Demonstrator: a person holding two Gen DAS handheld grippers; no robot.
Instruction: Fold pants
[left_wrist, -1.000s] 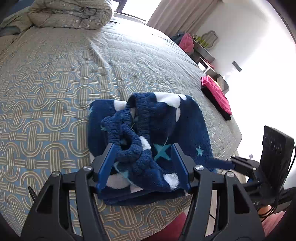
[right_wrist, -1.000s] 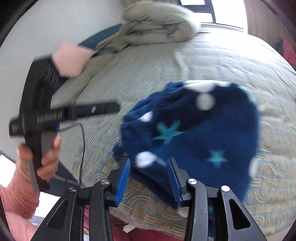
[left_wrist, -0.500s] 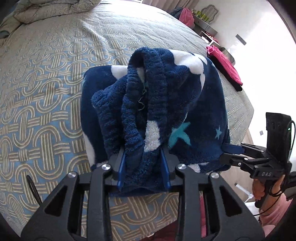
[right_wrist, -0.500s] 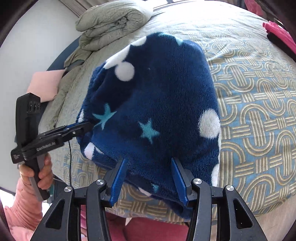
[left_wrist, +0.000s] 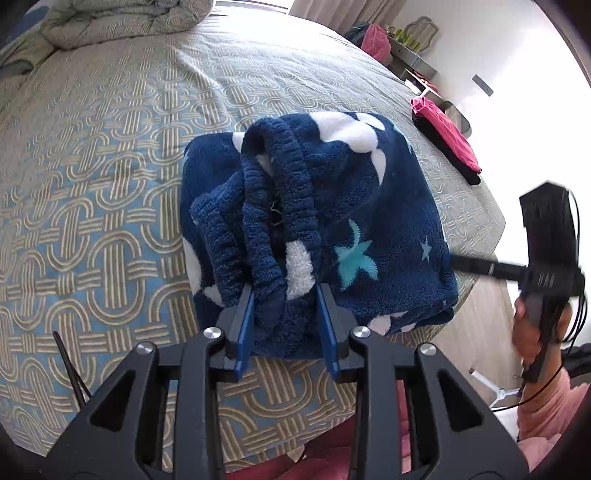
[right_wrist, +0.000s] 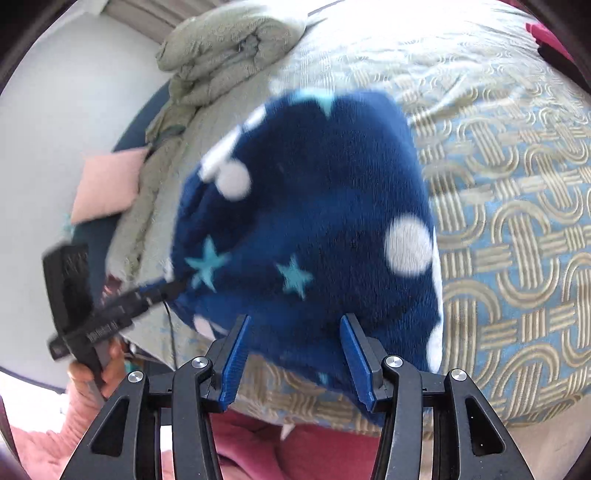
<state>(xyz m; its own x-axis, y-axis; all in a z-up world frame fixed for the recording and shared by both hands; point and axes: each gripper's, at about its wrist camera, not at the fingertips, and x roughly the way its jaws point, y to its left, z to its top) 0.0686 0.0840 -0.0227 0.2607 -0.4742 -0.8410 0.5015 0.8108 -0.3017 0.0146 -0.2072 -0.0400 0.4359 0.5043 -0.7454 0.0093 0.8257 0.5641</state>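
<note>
From the left wrist view, the navy fleece pants (left_wrist: 332, 206), dotted with white spots and teal stars, lie folded in a thick bundle on the patterned bedspread (left_wrist: 110, 206), close to the near edge of the bed. The ribbed waistband (left_wrist: 273, 206) bunches up on top, running toward the camera. The left gripper (left_wrist: 284, 291) has just been closing, and its blue pads now pinch the near end of that waistband between them. Off to the right, the right gripper (left_wrist: 458, 263) reaches in at the bundle's right edge, gripped by a hand (left_wrist: 528, 332) with a pink sleeve. A pink garment (left_wrist: 447, 136) lies on the far right of the bed, and a rolled duvet (left_wrist: 118, 18) sits at the head.

From the right wrist view, which is blurred, the pants (right_wrist: 317, 221) fill the middle. The right gripper (right_wrist: 295, 321) straddles their near edge, jaws partly apart; whether the pads press the cloth I cannot tell. The left gripper (right_wrist: 173, 286) touches the bundle's left side.
</note>
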